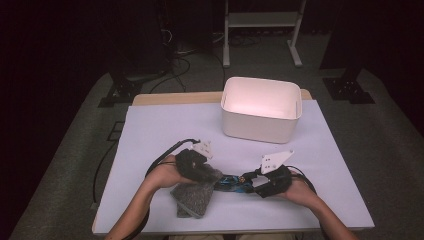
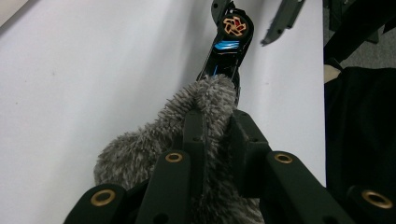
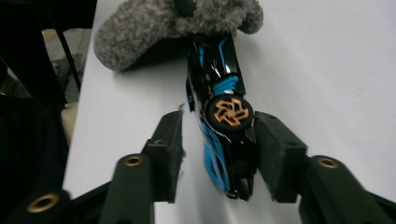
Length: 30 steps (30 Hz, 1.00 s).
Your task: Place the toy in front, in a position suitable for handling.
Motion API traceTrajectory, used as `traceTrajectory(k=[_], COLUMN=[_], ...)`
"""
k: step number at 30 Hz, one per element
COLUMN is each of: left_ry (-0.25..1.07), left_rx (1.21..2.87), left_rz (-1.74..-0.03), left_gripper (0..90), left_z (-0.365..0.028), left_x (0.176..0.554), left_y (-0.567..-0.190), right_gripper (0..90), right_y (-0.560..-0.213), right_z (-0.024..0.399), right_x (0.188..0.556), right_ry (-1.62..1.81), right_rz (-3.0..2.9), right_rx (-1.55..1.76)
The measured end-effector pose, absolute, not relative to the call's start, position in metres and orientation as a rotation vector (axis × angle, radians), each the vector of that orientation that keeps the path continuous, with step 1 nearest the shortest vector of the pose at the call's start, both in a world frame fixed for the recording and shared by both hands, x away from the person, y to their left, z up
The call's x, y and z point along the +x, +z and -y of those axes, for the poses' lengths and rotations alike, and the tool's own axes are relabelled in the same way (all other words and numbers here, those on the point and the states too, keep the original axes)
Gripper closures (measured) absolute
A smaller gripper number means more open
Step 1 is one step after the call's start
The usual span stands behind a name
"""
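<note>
High view showed the left gripper [image 1: 207, 172] clamped on the grey cloth [image 1: 192, 197], the right gripper [image 1: 255, 182] loosened around the toy car [image 1: 232, 182]; wiping looked unfinished, white bin [image 1: 260, 130] unused.

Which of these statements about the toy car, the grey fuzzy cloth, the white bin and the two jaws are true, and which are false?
1. The left gripper is shut on the grey fuzzy cloth. True.
2. The toy car is red. False: it is black and blue.
3. The white bin holds the car. False: the car lies on the table.
4. The right gripper has its jaws apart around the car. True.
</note>
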<state>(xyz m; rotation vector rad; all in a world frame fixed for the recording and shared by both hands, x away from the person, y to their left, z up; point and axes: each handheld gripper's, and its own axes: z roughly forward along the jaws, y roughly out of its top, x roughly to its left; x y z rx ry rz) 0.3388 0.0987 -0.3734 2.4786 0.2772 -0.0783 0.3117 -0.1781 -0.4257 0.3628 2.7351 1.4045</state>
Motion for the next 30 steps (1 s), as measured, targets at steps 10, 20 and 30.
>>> traceTrajectory(k=[10,20,30], left_ry=[-0.091,-0.141,-0.143], left_rx=[2.492,2.478,2.511], left_rz=[-0.217,-0.182,-0.158], left_gripper=[77.8,78.6,80.7], left_z=[-0.099,-0.102,-0.098], left_x=[0.322,0.301,0.282], left_y=[-0.373,-0.382,-0.394], right_gripper=[39.8,31.7,26.8], right_y=[-0.412,-0.426,-0.442], right_z=[0.170,0.162,0.160], right_x=[0.312,0.303,0.290], right_ry=[1.496,1.390,1.324], right_rz=[-2.752,-2.820,-2.833], right_rx=[0.463,0.506,0.475])
